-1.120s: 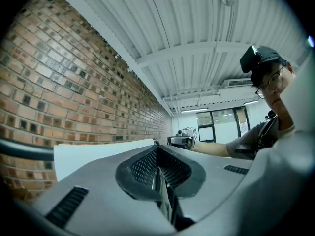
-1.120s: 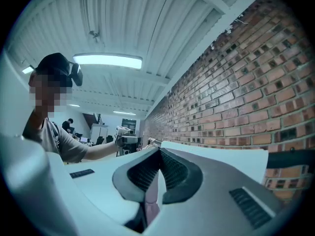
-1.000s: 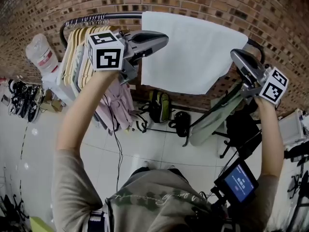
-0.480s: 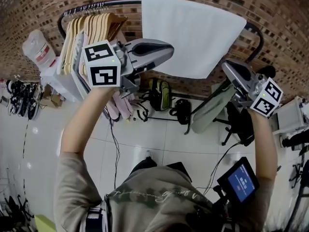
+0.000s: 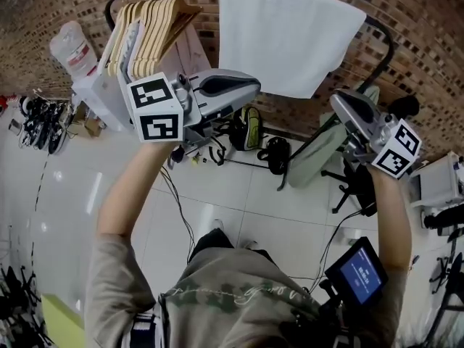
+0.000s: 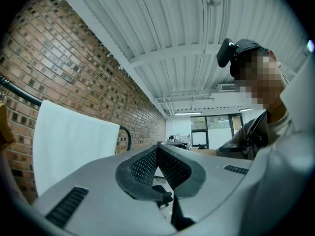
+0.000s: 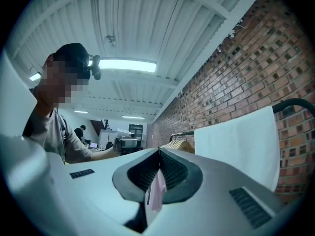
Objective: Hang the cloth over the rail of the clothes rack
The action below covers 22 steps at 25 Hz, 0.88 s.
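Observation:
A white cloth (image 5: 290, 35) hangs draped over the black rail (image 5: 383, 38) of the clothes rack, against the brick wall. My left gripper (image 5: 255, 87) is shut and holds nothing, its tip just below and left of the cloth's lower edge. My right gripper (image 5: 335, 101) is also shut and empty, below the cloth's right corner. Neither touches the cloth. In the left gripper view the cloth (image 6: 69, 146) hangs at the left beyond the closed jaws, under the rail (image 6: 19, 96). The right gripper view has the cloth (image 7: 241, 141) at the right, under the rail (image 7: 295, 103).
Wooden hangers (image 5: 148, 27) crowd the rail's left end, with a white plastic bag (image 5: 72, 49) beside them. Bags (image 5: 246, 133) lie on the tiled floor under the rack and a greenish ironing board (image 5: 319, 158) leans at the right. A small blue screen (image 5: 359, 274) sits at lower right.
Both grippers have come down and back from the cloth's upper edges. The cloth stays draped on the rail.

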### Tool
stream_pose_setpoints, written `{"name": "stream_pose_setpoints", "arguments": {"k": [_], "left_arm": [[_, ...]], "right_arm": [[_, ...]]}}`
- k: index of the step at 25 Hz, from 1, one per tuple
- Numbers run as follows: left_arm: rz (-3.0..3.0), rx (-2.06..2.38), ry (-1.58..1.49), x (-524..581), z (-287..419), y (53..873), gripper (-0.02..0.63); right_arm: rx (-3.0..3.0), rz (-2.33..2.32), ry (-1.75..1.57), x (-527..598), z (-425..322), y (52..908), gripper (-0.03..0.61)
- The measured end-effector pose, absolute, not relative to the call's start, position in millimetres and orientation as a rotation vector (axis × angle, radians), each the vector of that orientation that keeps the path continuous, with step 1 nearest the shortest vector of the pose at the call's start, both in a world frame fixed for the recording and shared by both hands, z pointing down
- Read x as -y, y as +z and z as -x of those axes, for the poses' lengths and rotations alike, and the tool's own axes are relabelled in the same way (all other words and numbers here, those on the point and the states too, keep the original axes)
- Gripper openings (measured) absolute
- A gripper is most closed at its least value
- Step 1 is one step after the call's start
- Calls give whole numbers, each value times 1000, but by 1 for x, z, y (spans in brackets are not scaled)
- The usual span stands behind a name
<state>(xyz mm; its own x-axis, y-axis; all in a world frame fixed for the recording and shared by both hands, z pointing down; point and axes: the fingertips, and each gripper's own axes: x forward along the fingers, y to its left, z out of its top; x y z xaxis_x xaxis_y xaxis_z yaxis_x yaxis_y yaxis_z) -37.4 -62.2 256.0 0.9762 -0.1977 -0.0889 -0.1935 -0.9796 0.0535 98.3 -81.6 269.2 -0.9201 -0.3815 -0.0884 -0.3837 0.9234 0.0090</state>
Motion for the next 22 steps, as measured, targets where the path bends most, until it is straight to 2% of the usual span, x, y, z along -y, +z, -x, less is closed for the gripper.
{"name": "stream_pose_setpoints", "arguments": {"k": [13,22], "left_arm": [[-3075,80,-78,31,41,294,6],[-3051,55,-88,28,34,311,6]], "right_arm": [[-2997,528,70,32,-61,298,8],[-2992,558,29,31,-63,320,8]]}}
